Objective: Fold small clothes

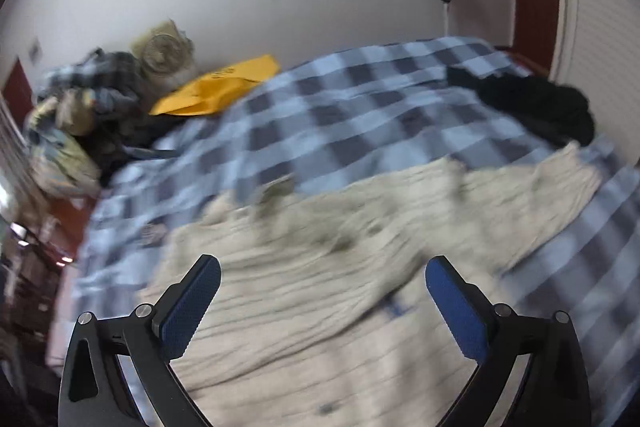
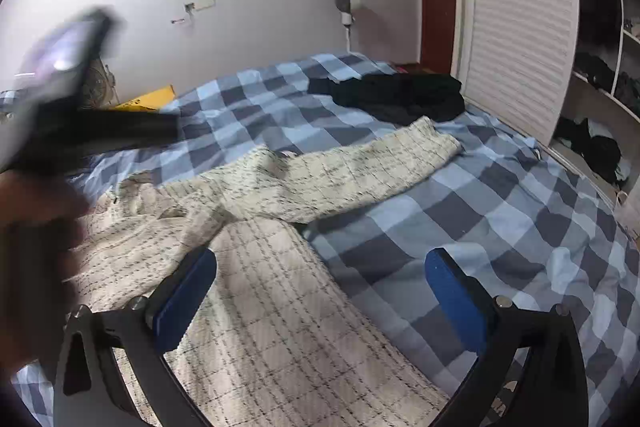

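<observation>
Fingers (image 1: 322, 269) seemingly above cream jacket (image 1: 304, 291)

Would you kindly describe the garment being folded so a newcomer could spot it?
Start at the blue checked bedspread. Spread on its near side lies a cream jacket with thin dark grid lines, one sleeve reaching toward the black clothes. It is the only pale garment there.

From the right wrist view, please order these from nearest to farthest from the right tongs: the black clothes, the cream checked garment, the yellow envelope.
1. Cream checked garment: directly below the open right tongs, towards their left finger.
2. Black clothes: farther up the checked bedspread, right of centre.
3. Yellow envelope: far left, by the wall; only slightly beyond the black clothes.
</observation>
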Motion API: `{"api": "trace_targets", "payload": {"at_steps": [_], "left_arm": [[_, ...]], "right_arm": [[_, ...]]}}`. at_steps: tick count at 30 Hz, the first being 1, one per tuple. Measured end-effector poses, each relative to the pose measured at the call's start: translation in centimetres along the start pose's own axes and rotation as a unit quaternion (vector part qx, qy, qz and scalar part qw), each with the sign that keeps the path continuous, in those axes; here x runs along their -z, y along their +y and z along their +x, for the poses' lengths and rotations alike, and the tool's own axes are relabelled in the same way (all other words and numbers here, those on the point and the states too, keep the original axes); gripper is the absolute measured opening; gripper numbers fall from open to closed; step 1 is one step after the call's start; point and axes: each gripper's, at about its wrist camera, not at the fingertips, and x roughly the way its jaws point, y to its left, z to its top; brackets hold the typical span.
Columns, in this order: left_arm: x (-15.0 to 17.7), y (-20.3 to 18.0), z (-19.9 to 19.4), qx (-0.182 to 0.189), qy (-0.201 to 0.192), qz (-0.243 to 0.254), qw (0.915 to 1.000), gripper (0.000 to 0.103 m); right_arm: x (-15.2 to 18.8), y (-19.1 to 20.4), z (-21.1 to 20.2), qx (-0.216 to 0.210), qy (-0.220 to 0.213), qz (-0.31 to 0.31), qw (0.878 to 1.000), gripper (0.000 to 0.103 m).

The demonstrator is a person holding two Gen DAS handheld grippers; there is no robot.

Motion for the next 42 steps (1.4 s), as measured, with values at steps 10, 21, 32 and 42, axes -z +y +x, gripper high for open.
{"api": "trace_targets", "payload": {"at_steps": [10, 21, 32, 42], "left_arm": [[12.2, 12.7, -0.5, -0.038, 0.054, -0.061, 0.9959, 0.103], [14.5, 19.7, 7.0, -0.009, 0.086, -0.172, 0.9812, 0.103], [18.0, 24.9, 9.3, -0.031, 0.115, -0.233, 0.9650, 0.103], [18.5, 27.5, 6.7, -0.044, 0.097, -0.263, 0.9590, 0.103]], "right_arm": [[-6.1, 3.5, 7.4, -0.165, 0.118, -0.071, 0.977, 0.102], [-8.8, 16.8, 24.1, -0.162, 0.249, -0.204, 0.933, 0.102], [-5.1, 18.4, 27.8, -0.185, 0.339, -0.202, 0.900, 0.007], [-11.1, 13.9, 15.9, -0.319, 0.189, -0.133, 0.919, 0.005]]}}
